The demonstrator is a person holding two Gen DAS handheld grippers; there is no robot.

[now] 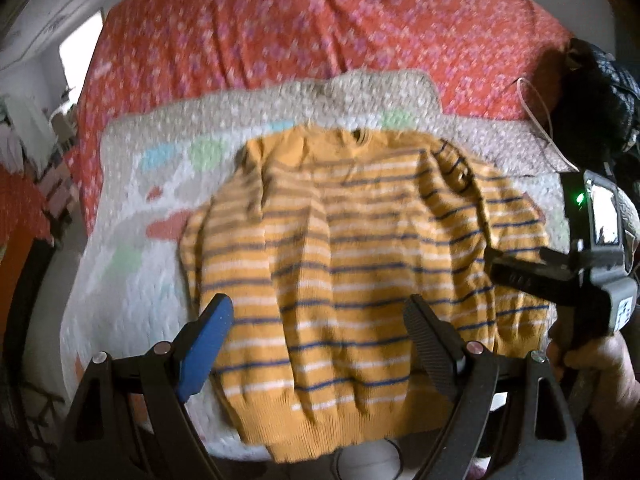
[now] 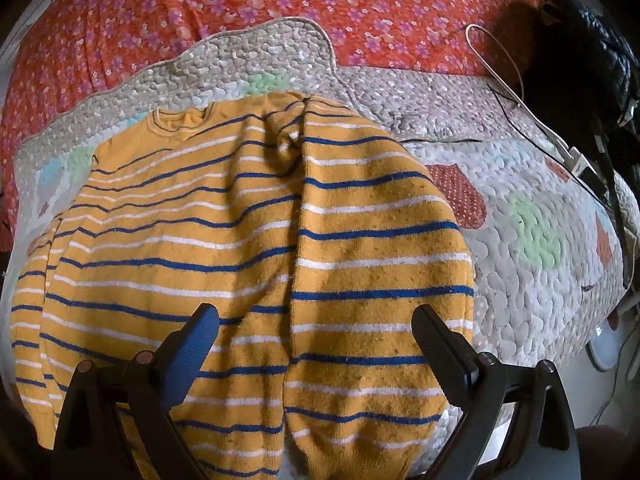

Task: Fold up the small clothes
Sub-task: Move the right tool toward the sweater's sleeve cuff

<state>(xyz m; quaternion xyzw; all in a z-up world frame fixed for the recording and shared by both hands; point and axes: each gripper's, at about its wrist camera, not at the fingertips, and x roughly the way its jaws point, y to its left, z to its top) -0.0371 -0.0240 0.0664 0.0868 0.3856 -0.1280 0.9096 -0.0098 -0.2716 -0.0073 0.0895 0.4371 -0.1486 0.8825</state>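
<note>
Mustard-yellow striped sweater [image 1: 352, 264] spread flat on a quilted mat [image 1: 132, 280] over a red floral bedspread [image 1: 300, 20], collar far, hem near (long axis running straight away from both cameras). Right sleeve already folded in over the body. Left gripper [image 1: 316, 344] above the hem's left half, jaws wide apart, holding nothing. Right gripper [image 2: 316, 344] low over the folded right side, jaws likewise parted and empty. Left sleeve nearest the left gripper, probably next.

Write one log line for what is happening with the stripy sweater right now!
stage: before fold | item: yellow knit sweater with blue and white stripes, flat on quilted mat | left claw: open, empty | right claw: open, empty
</note>
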